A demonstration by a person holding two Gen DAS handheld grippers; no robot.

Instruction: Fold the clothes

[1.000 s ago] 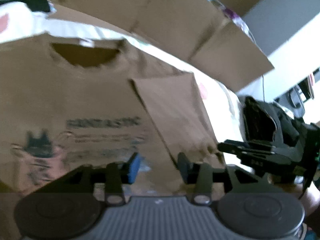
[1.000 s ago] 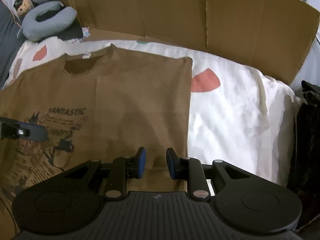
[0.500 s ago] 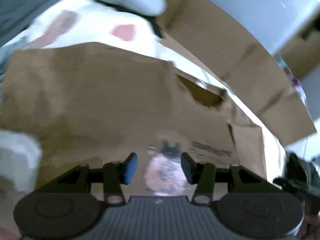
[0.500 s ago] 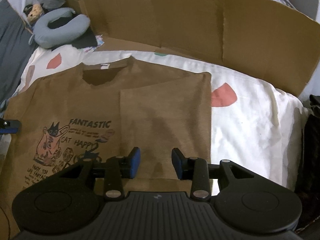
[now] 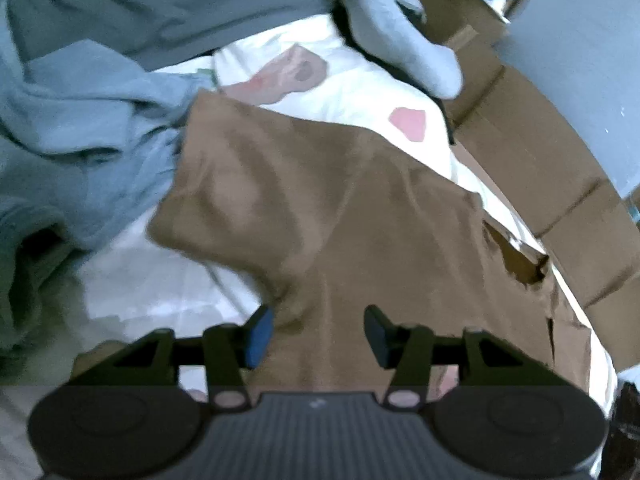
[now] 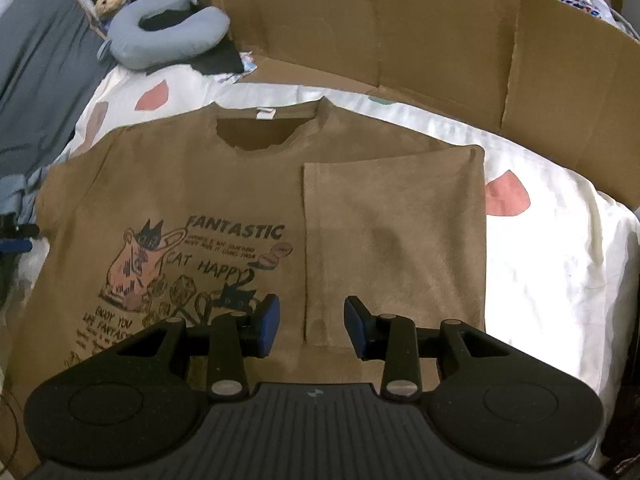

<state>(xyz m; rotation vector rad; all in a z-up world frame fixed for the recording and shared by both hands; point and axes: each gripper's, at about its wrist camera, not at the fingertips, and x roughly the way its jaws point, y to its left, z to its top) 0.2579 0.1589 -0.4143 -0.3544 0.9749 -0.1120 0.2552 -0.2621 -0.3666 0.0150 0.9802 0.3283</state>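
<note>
Brown T-shirt (image 6: 192,208) flat mid-frame on white sheet (image 6: 560,272), print reading "FANTASTIC", "CAT HAPPY"; left gripper (image 5: 318,332) opening, right gripper (image 6: 312,326) parted, both above cloth, gripping nothing.

A brown T-shirt (image 6: 192,200) with a cat print and "FANTASTIC" lettering lies flat, face up, on the bed; one sleeve side is folded inward, the other seemingly still spread.

Home bedroom: bed sheet (image 6: 560,272), neck pillow (image 6: 168,40), cardboard (image 6: 400,28).
</note>
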